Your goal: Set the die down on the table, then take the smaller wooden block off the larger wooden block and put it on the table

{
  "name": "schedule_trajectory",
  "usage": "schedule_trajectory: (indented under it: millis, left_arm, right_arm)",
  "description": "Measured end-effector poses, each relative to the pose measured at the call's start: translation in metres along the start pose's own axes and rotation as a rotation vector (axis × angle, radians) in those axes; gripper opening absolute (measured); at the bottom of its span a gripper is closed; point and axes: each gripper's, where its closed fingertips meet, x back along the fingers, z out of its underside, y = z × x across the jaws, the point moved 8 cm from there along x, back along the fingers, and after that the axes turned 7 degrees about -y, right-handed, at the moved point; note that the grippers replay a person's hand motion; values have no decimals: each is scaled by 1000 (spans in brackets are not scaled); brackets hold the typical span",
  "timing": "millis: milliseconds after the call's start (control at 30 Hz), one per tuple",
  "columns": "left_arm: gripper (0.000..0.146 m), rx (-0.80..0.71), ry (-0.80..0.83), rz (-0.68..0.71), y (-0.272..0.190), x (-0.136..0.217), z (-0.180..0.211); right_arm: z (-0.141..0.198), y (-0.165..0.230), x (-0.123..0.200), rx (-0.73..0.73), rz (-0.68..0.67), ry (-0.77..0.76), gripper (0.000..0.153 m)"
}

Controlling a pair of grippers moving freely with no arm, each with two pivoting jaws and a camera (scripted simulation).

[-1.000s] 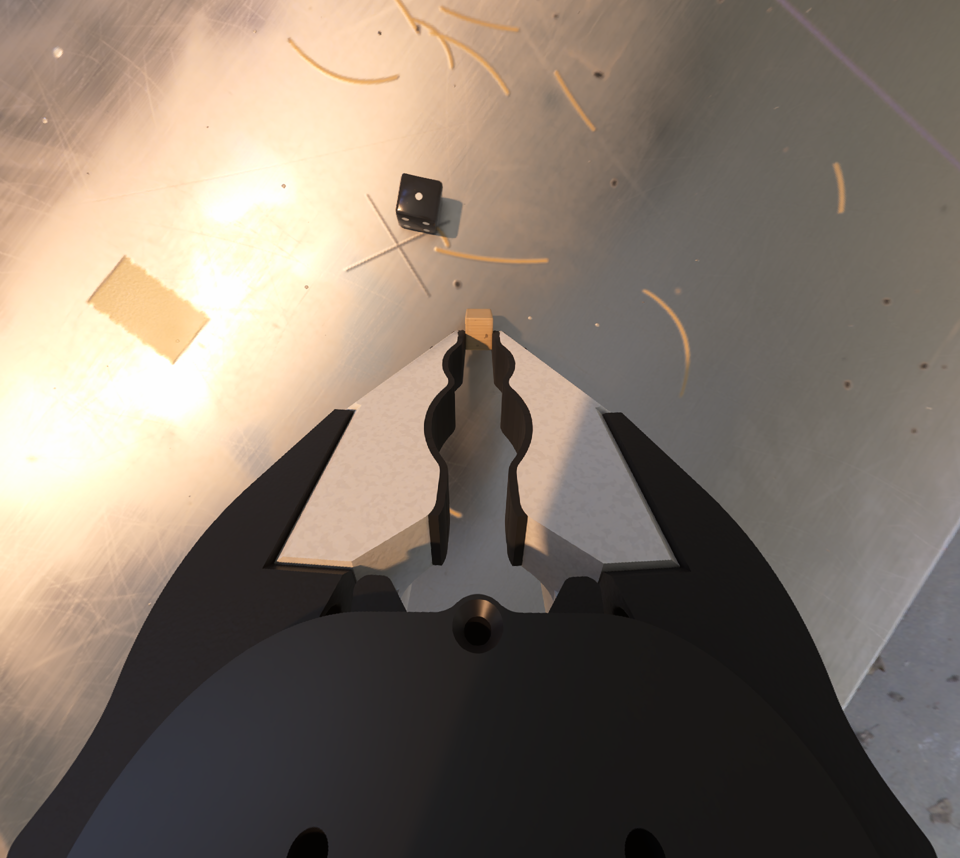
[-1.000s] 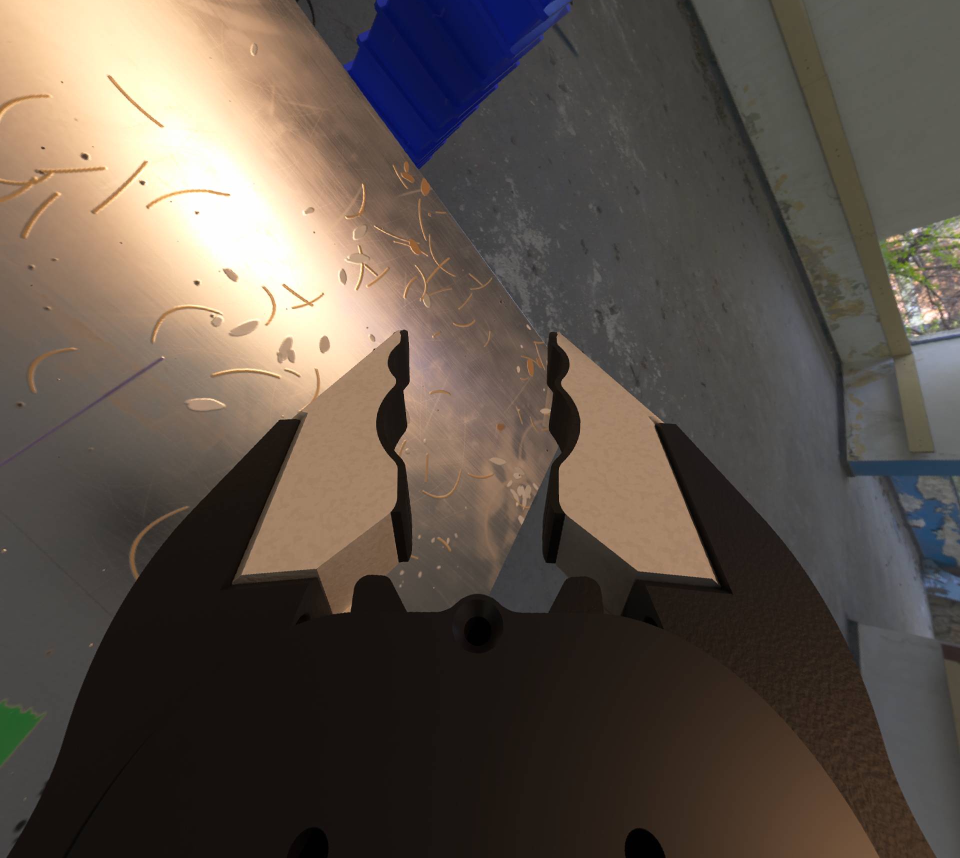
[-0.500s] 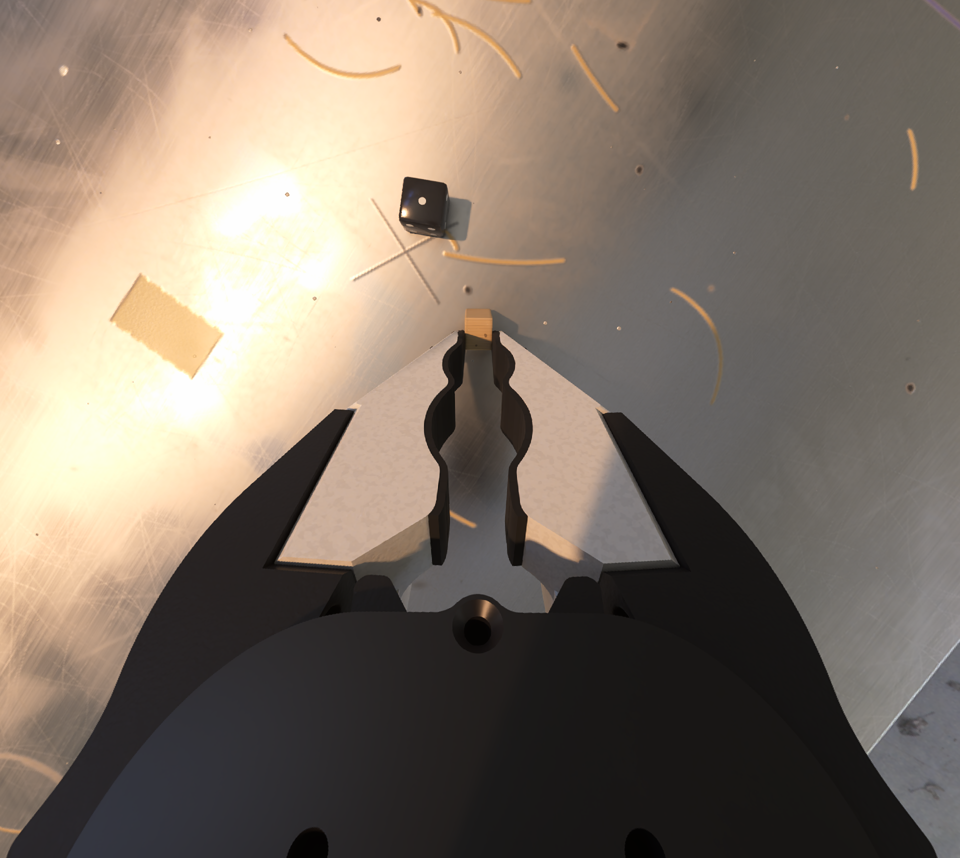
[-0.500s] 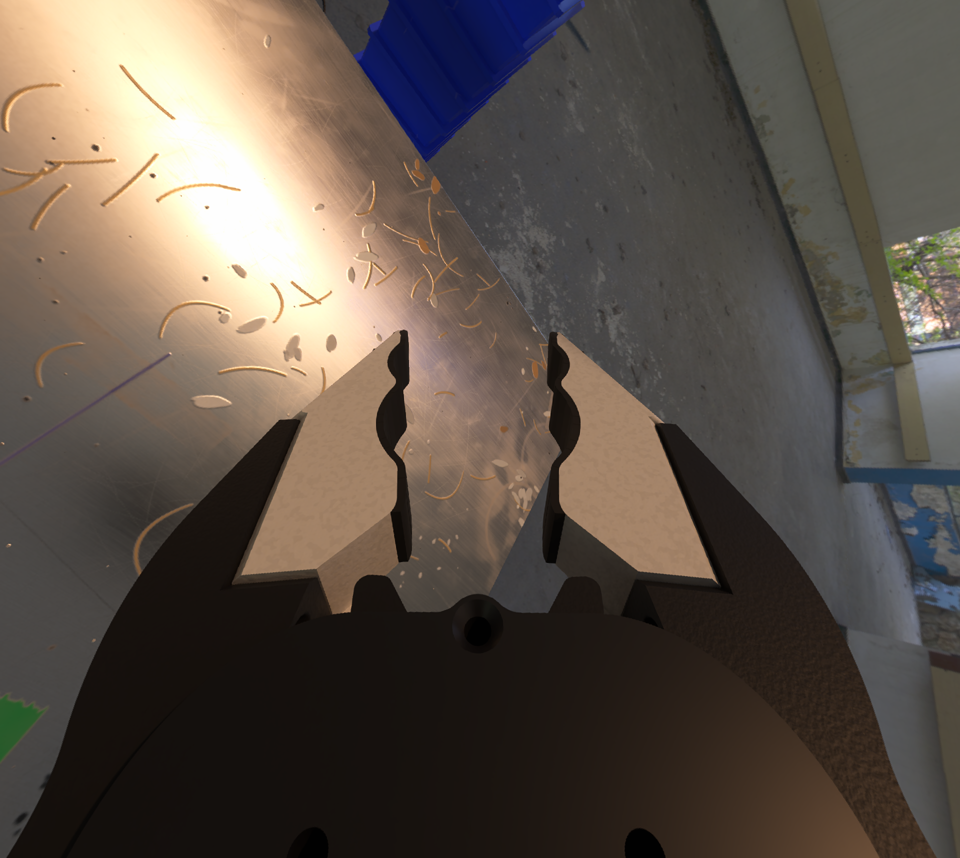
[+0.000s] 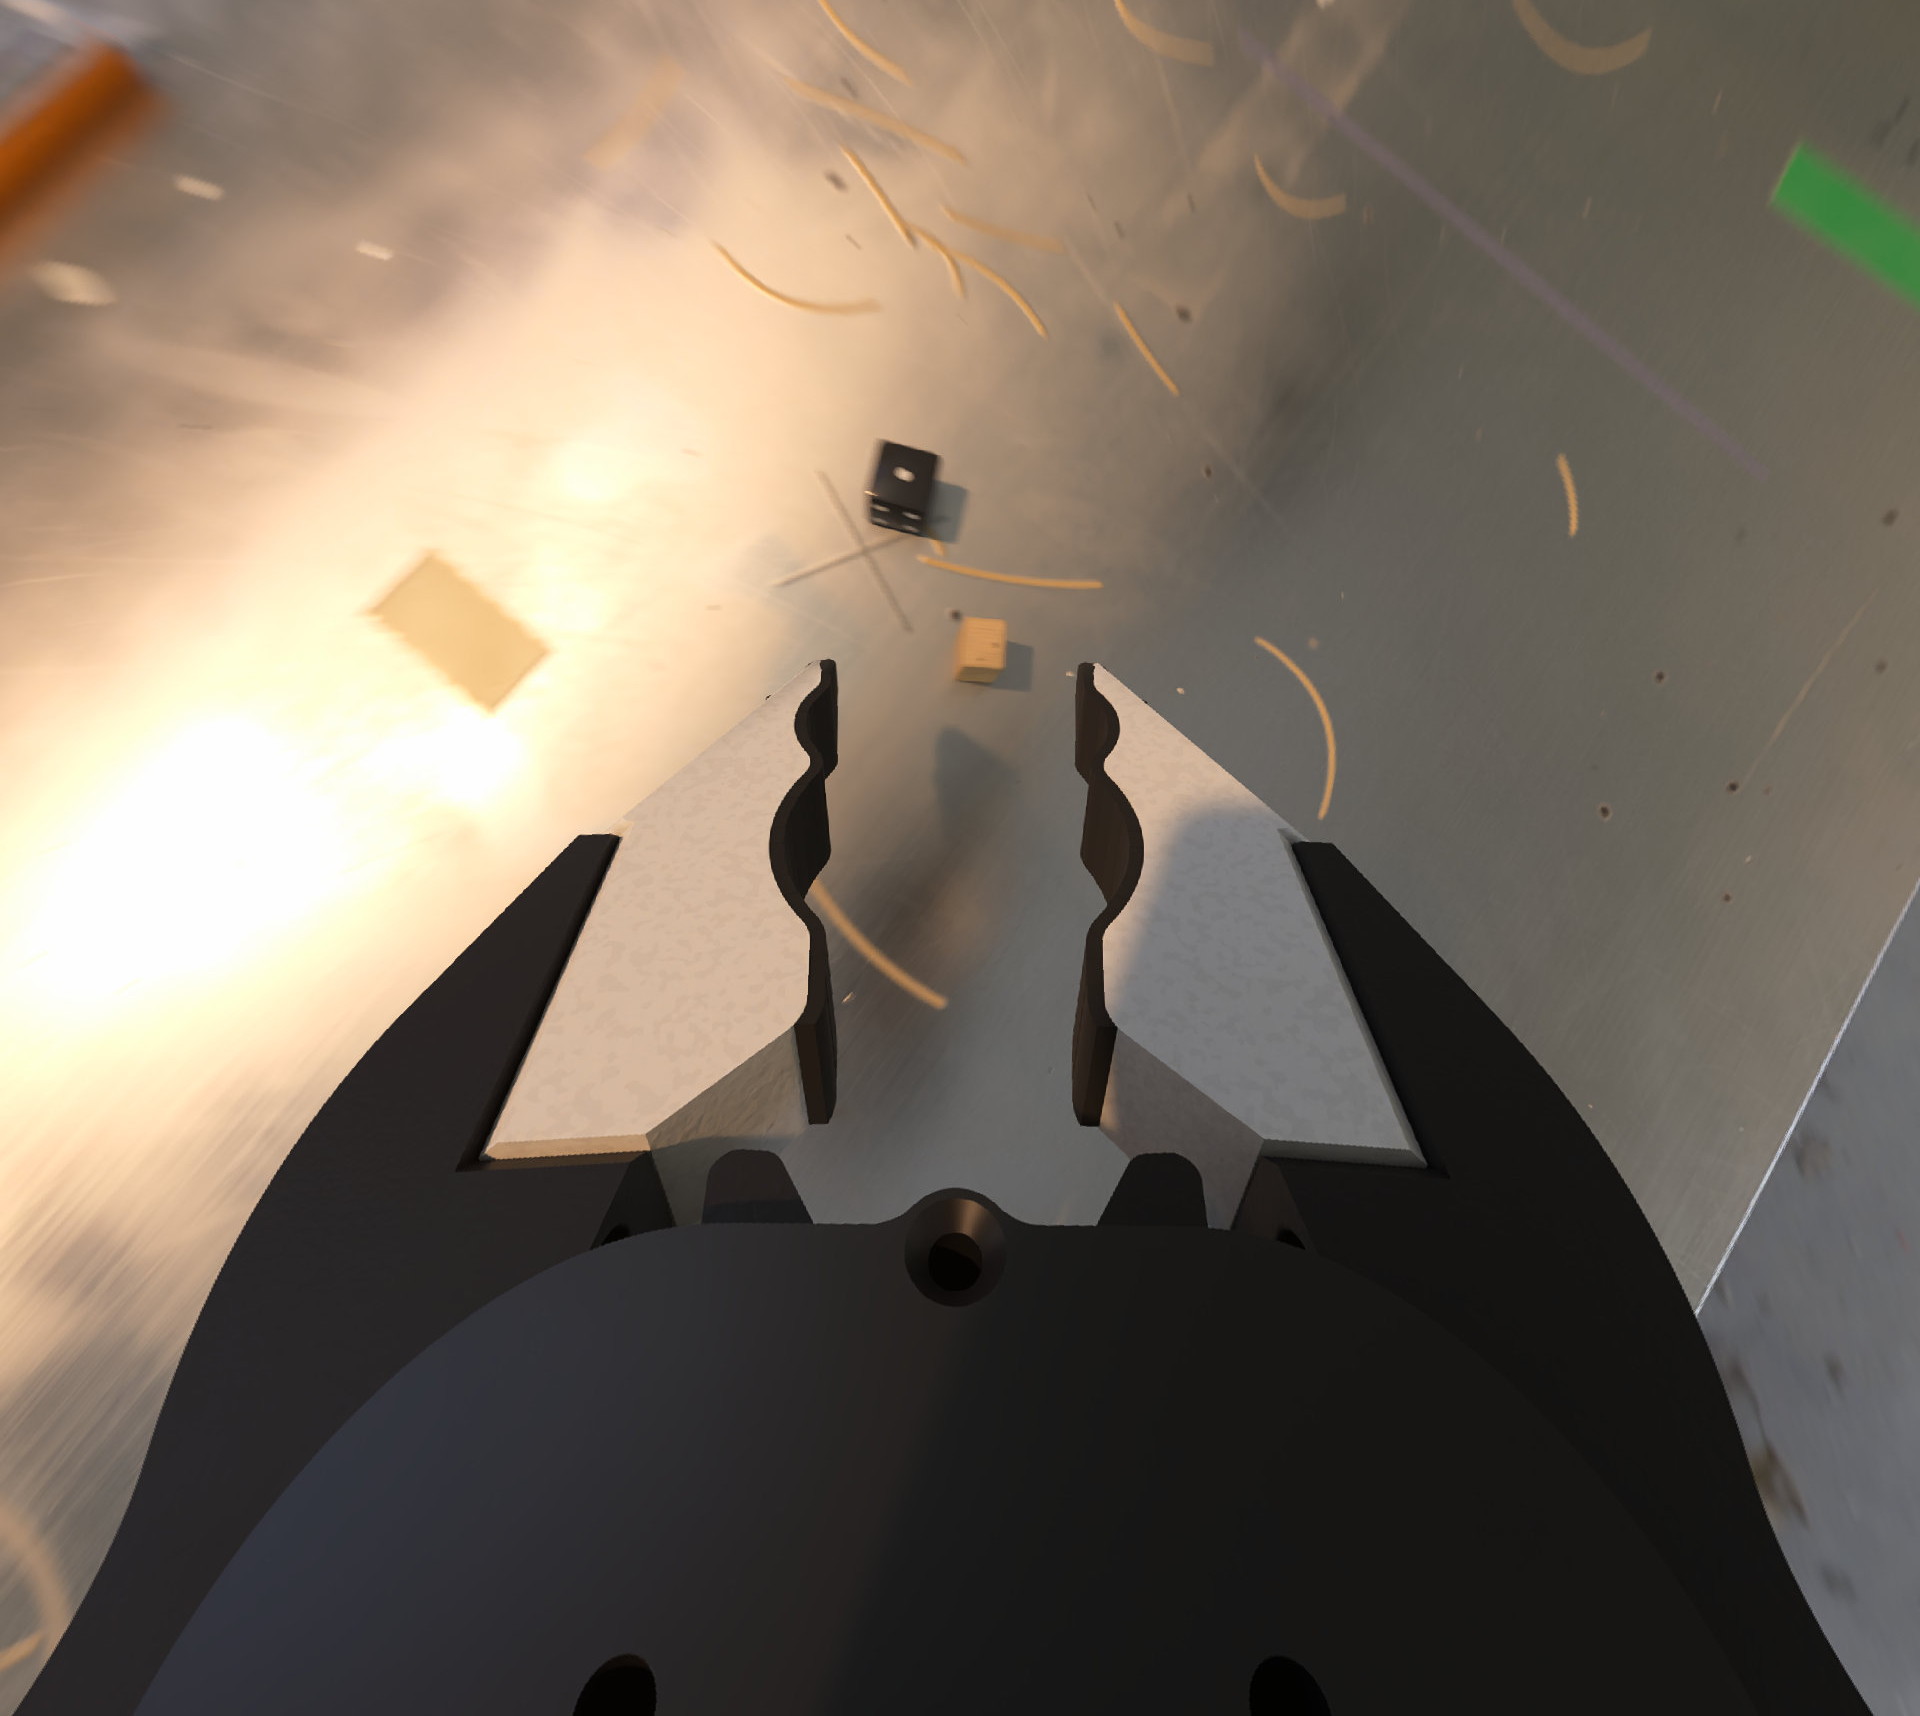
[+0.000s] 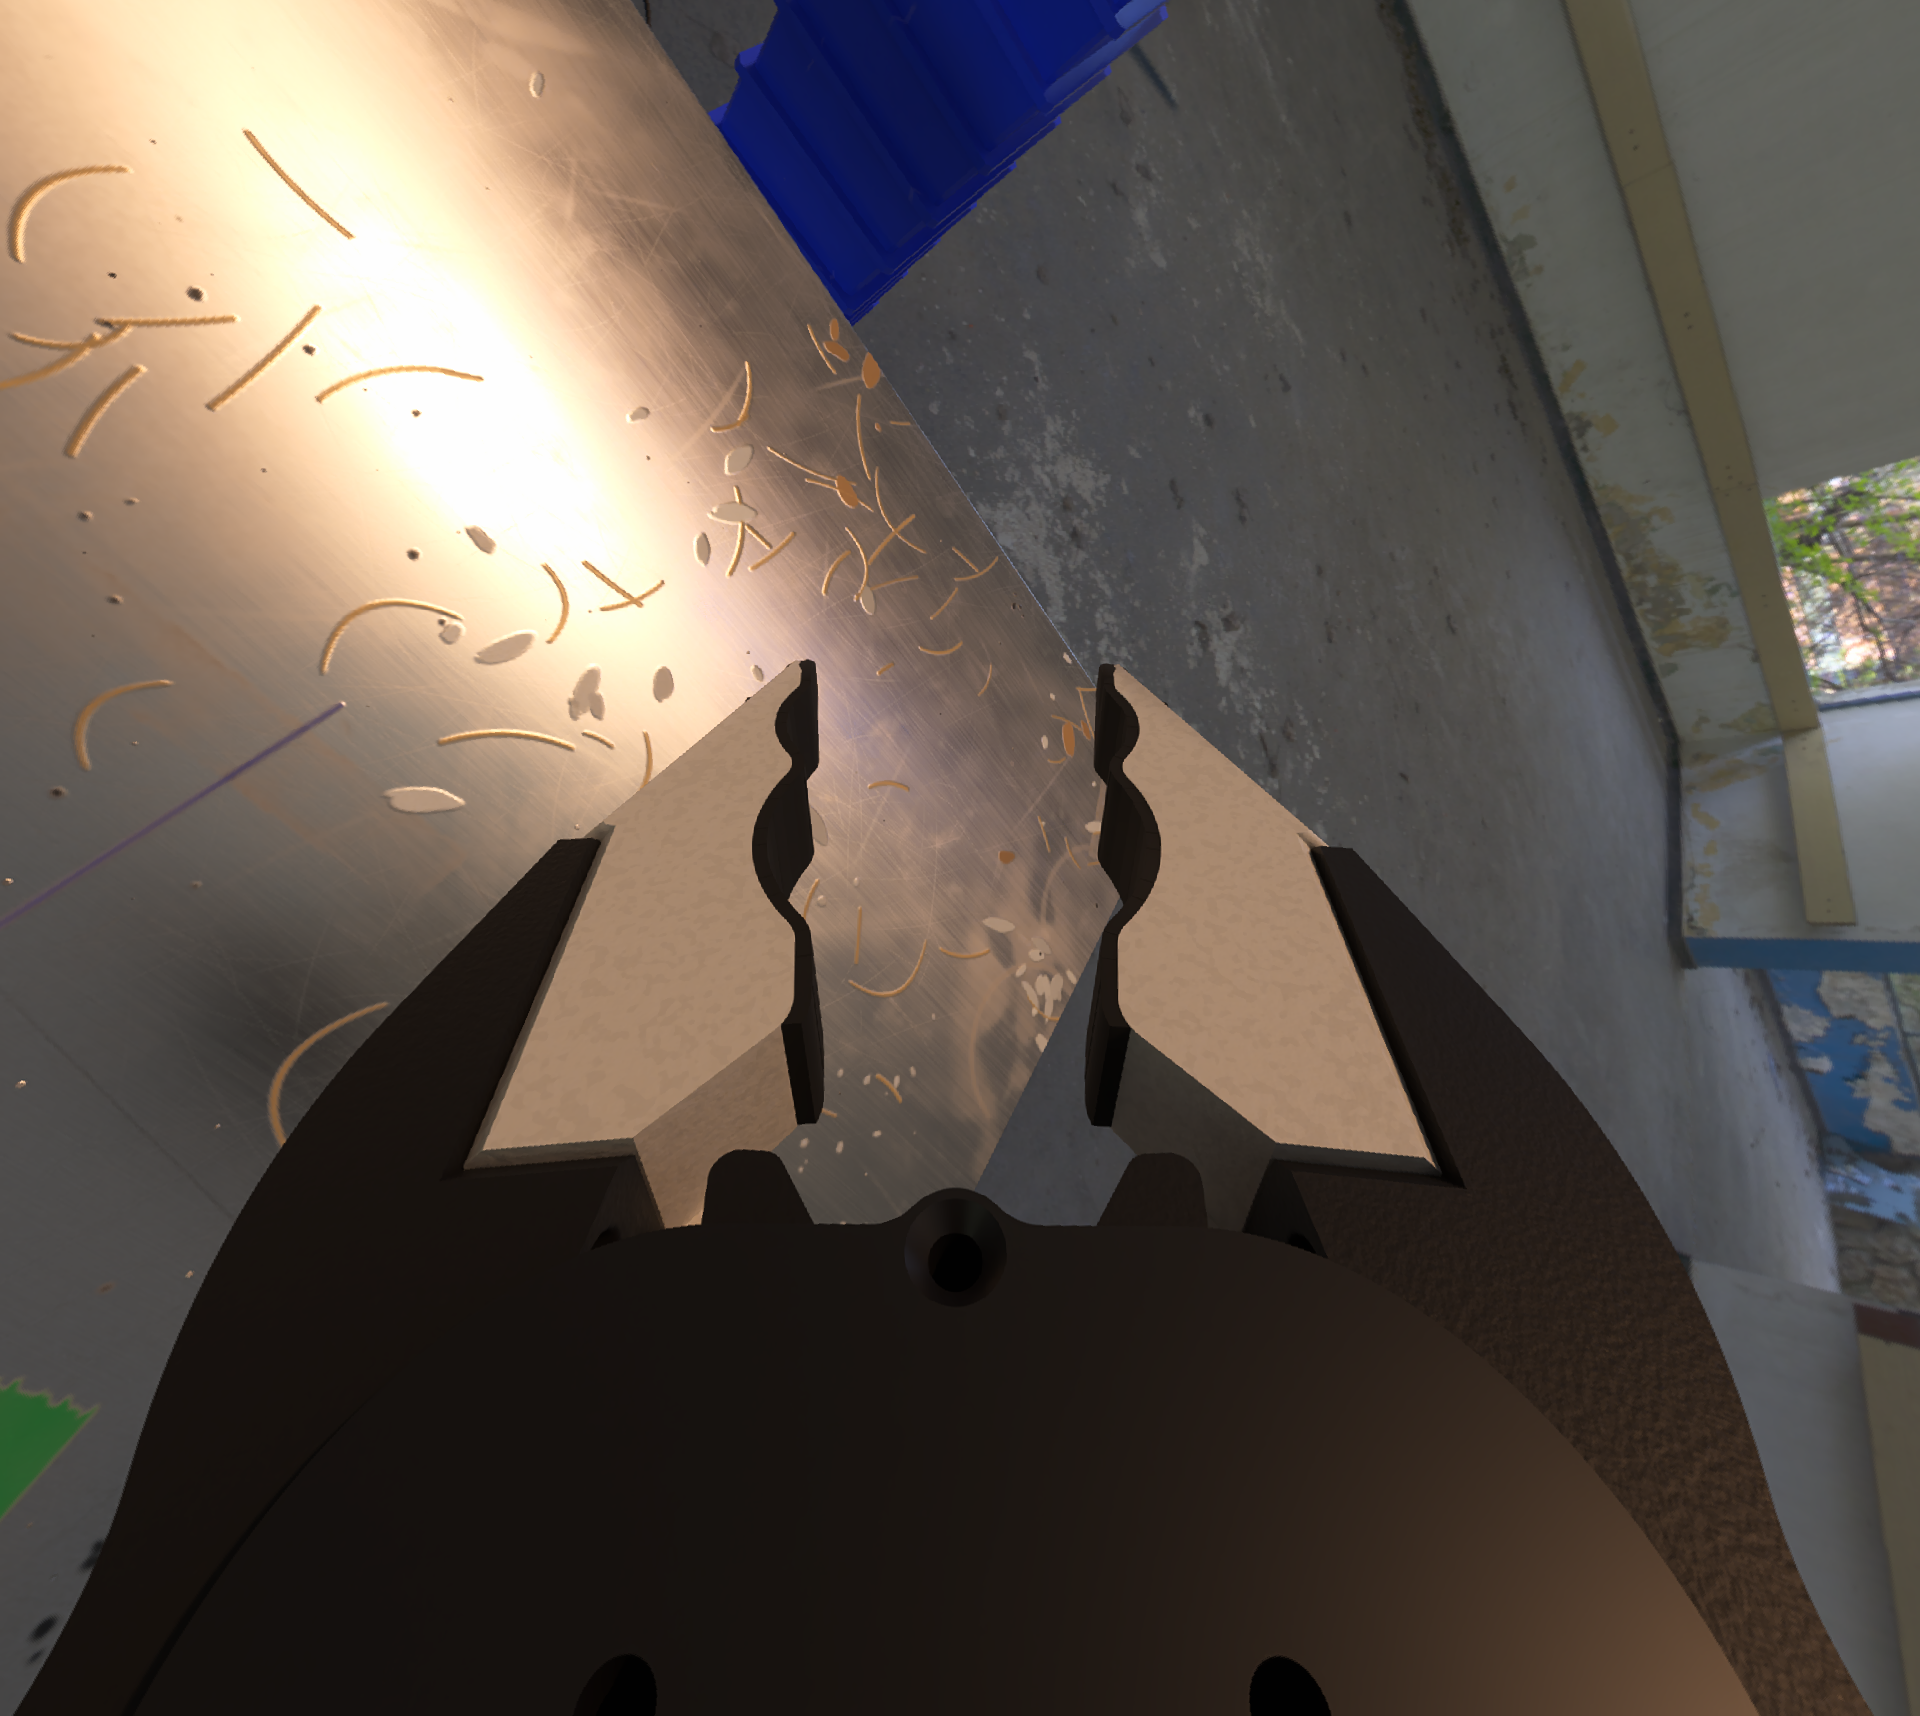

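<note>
In the left wrist view a black die (image 5: 902, 488) with white pips rests on the metal table (image 5: 1455, 731). A small pale wooden block (image 5: 981, 649) lies on the table just beyond my left gripper (image 5: 952, 679), which is open and empty and stands above it. The view is blurred by motion. My right gripper (image 6: 956, 679) is open and empty over the table's far edge (image 6: 935, 440). The larger wooden block shows in neither view.
A tan rectangular patch (image 5: 457, 632) lies left of the die. Green tape (image 5: 1844, 222), an orange bar (image 5: 62, 118) and curled shavings (image 5: 1008, 575) lie on the table. Blue bins (image 6: 997, 25) stand on the floor beyond the edge. The table's right edge (image 5: 1787, 1116) is close.
My left gripper opened and let go of the small wooden block, which now lies on the table. The left gripper has pulled back and up. The right gripper has barely moved.
</note>
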Motion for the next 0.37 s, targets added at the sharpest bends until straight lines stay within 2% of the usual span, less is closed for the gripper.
schedule_trajectory:
  millis: [200,367]
  left_arm:
    - [50,111,-374,-284,45,119,-7]
    - [41,167,-604,-654,84,223,23]
  right_arm:
    - [4,-3,1,-11,9,3,54]
    - [2,-1,-2,5,4,13,53]
